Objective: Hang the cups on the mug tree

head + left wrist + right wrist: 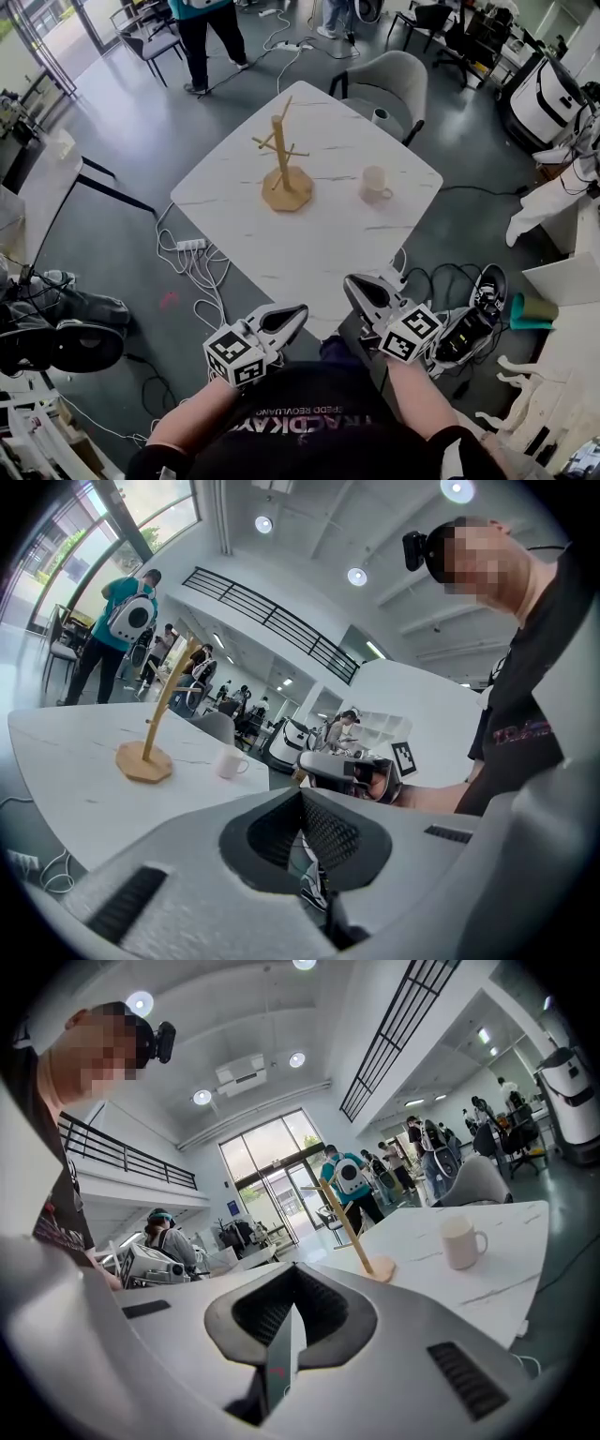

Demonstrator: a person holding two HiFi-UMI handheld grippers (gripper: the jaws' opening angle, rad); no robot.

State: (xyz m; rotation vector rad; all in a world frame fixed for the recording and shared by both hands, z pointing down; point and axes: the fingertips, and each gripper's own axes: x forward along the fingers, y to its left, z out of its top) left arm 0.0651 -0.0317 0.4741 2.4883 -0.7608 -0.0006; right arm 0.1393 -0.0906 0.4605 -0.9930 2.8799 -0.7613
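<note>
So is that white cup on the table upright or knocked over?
Upright. The white mug stands on its base on the table, mouth facing up, beside the wooden mug tree.

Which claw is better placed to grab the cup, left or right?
Right, probably. The cup stands on the right half of the table, beside the mug tree, and the right claw is nearer it. The left claw is farther off. Both are shut and empty.
</note>
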